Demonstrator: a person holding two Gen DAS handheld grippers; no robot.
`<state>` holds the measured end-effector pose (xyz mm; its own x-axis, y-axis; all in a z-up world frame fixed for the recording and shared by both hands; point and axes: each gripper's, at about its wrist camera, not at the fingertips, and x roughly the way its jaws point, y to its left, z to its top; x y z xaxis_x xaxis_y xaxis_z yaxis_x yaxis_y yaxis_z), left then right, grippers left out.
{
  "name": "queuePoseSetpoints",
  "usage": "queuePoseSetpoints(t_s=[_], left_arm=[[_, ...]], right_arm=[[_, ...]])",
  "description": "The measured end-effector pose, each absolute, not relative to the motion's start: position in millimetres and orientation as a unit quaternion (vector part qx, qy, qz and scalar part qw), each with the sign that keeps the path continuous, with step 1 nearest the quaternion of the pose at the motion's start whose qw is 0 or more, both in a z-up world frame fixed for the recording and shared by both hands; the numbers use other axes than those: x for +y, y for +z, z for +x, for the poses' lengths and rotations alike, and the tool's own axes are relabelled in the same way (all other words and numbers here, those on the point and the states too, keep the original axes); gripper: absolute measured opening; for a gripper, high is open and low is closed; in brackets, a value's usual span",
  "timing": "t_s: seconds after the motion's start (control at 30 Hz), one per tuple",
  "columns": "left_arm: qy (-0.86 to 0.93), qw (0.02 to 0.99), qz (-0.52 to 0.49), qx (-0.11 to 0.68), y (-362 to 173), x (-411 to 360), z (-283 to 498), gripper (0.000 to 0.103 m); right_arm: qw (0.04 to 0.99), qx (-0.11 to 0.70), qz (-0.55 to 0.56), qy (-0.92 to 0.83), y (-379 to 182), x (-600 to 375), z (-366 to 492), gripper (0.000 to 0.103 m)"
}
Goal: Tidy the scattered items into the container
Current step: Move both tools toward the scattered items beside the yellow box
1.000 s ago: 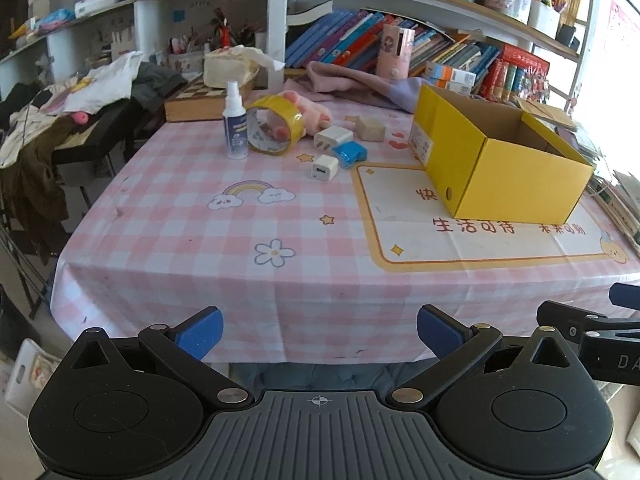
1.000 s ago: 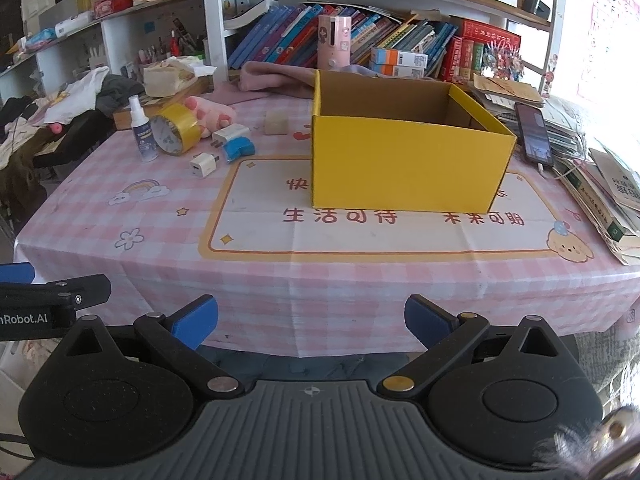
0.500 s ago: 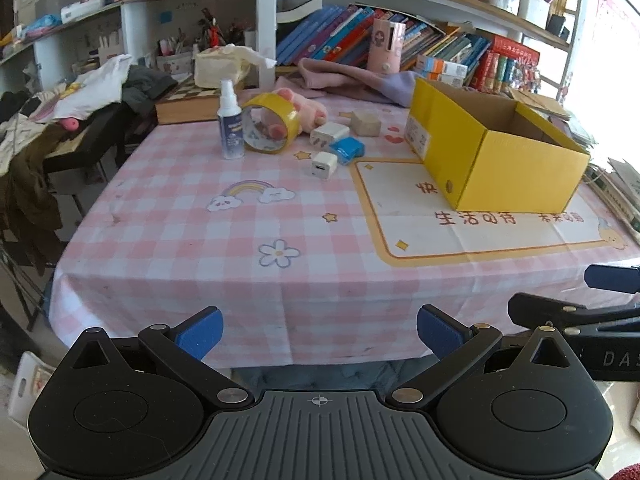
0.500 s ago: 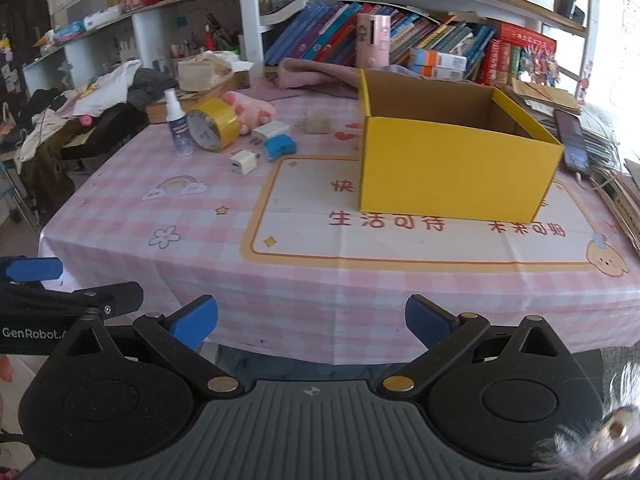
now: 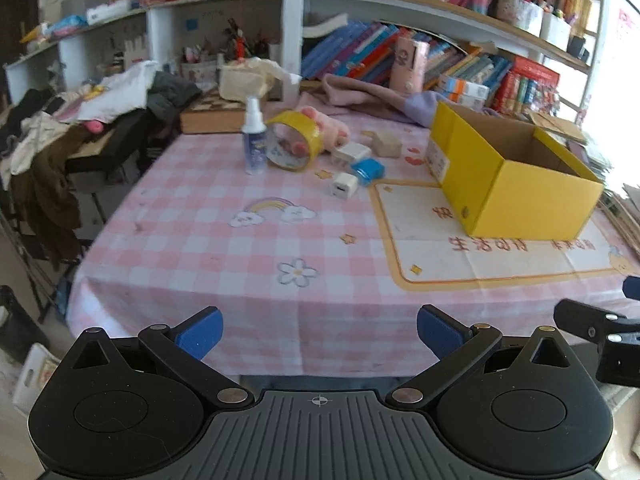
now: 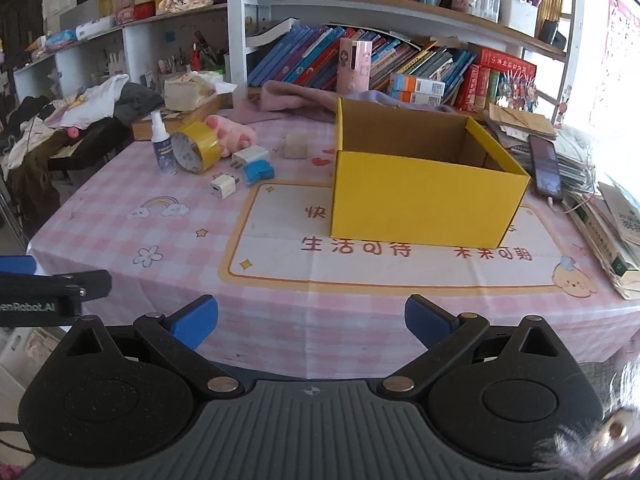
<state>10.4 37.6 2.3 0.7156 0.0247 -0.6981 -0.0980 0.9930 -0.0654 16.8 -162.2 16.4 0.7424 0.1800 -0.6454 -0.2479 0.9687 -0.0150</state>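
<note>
An open yellow cardboard box (image 6: 424, 196) (image 5: 508, 184) stands on the pink checked tablecloth. To its left lie the scattered items: a spray bottle (image 6: 162, 146) (image 5: 255, 138), a yellow tape roll (image 6: 196, 152) (image 5: 294, 146), a pink plush paw (image 6: 232, 136), a white plug (image 6: 250, 156), a blue charger (image 6: 259, 172) (image 5: 368, 169), a small white charger (image 6: 223, 188) (image 5: 344, 185) and a beige block (image 6: 295, 146) (image 5: 386, 144). My left gripper (image 5: 318, 332) and right gripper (image 6: 312, 320) hang open and empty before the table's front edge.
Bookshelves line the wall behind the table. A phone (image 6: 546, 170) and stacked books (image 6: 612, 224) lie right of the box. Clothes are heaped on a side table (image 5: 80, 132) at the left. A pink cloth (image 6: 296, 98) lies behind the box.
Both grippers have drifted left and slightly nearer the table, so the items and box sit further right and larger in view. Both stay open and empty.
</note>
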Motion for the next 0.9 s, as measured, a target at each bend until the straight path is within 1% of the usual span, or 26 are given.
queuePoseSetpoints(t_s=[0.23,0.4,0.6,0.9], left_arm=[[0.027,0.927,-0.056,0.37,0,39,7,0.103],[0.041,0.934,-0.057,0.351,8,46,1,0.103],[0.029,0.935,-0.035,0.351,9,45,-2,0.103],[0.008,0.937,-0.039,0.348,12,58,-3,0.103]], right_arm=[[0.932,0.339,-0.047,0.119,15,-163,21,0.101],[0.935,0.334,-0.032,0.113,16,-164,22,0.101],[0.935,0.324,-0.049,0.134,20,-145,21,0.101],[0.933,0.323,-0.049,0.149,21,-125,27,0.101]])
